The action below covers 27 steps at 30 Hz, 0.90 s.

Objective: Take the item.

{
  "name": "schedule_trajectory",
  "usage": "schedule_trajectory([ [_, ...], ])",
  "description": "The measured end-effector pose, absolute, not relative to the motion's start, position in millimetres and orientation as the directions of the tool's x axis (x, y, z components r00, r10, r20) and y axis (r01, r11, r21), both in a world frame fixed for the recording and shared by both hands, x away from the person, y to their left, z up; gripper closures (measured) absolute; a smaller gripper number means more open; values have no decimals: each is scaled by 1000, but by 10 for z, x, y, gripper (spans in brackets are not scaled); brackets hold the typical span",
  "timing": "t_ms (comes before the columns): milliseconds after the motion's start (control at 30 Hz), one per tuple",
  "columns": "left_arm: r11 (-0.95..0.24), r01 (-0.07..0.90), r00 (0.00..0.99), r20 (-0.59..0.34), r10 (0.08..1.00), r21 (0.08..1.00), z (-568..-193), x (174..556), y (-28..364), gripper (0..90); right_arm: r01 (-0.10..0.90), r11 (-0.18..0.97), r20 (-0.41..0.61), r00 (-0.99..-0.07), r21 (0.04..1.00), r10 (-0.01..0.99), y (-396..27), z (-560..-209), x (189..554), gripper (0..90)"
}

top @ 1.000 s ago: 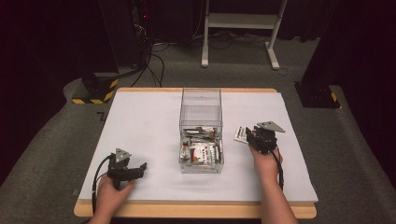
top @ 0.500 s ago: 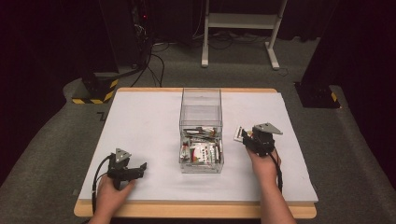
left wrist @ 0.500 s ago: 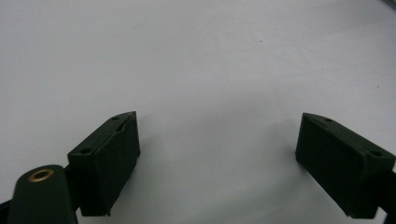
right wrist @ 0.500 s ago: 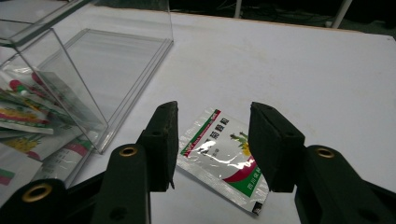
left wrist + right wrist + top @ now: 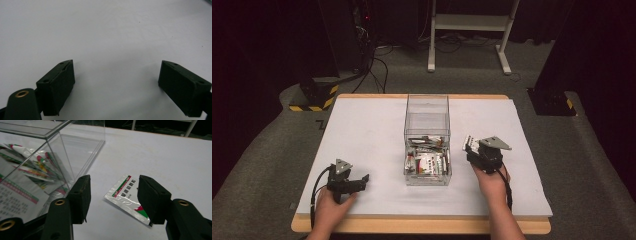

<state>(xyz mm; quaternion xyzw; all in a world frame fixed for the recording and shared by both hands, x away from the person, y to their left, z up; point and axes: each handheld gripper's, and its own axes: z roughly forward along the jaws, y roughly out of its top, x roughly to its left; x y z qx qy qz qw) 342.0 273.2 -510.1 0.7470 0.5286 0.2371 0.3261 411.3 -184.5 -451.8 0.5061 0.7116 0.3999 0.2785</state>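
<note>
A clear plastic box (image 5: pixel 427 106) stands in the middle of the white table (image 5: pixel 362 130) and holds several printed sachets (image 5: pixel 427 162). One silver sachet (image 5: pixel 126 196) with red and green print lies flat on the table just right of the box, also visible as a sachet (image 5: pixel 470 144) in the high view. My right gripper (image 5: pixel 112 197) hovers open just above and behind it, jaws apart on either side, not touching it. My left gripper (image 5: pixel 362 179) rests open at the table's front left, over bare white surface (image 5: pixel 112 37).
The box wall (image 5: pixel 62 157) stands close to the right gripper's left jaw. Beyond the table lie a white metal frame (image 5: pixel 472 22), cables and a yellow-black striped base (image 5: pixel 314 97) on grey carpet.
The right gripper has shifted slightly left and forward toward the loose sachet beside the box. The left gripper has stayed still.
</note>
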Motion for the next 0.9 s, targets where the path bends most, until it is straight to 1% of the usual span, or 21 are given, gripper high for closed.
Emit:
schedule_trajectory([
  [267,-232,636,331,12,944,736,-5100,3420,2735,139,514,186,7,-349,837,937,-1799,-4581,3995,419],
  [300,-232,636,331,12,944,736,-5100,3420,2735,139,525,193,6,-354,829,935,-1783,-4621,3951,404],
  [633,-232,636,331,12,944,736,-5099,3421,2735,139,584,230,10,-378,778,926,-1743,-4830,3765,360],
  [733,-233,636,331,12,943,735,-5099,3420,2735,139,607,246,8,-385,755,923,-1733,-4927,3767,350],
  [800,-233,636,331,12,943,736,-5099,3420,2735,139,627,270,-5,-390,731,921,-1724,-5011,3804,309],
  [900,-232,636,331,11,944,736,-5100,3419,2735,139,624,286,-27,-390,727,920,-1706,-5044,3808,311],
])
